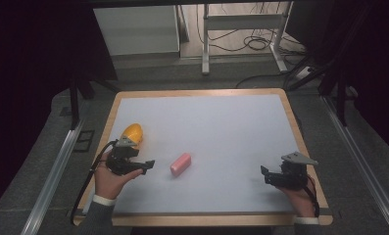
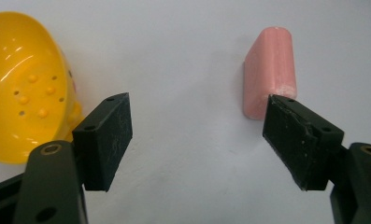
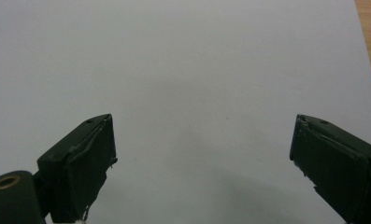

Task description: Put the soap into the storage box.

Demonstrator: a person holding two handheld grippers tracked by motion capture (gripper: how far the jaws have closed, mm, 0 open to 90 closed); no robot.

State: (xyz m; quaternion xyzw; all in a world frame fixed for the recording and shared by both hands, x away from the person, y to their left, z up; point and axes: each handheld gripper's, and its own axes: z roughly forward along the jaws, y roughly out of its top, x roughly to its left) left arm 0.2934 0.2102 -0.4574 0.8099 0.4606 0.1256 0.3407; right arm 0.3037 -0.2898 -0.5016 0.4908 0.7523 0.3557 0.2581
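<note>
Two tongs, both mine, are spread wide and hold nothing. My left tongs [image 1: 145,166] hover low over the white surface [image 1: 221,132], with the small pink rounded soap-like block [image 1: 181,164] lying flat just beyond their tips. My right tongs [image 1: 264,175] hang well apart. Farther left sits the glossy yellow perforated plastic bowl [image 1: 133,132].
</note>
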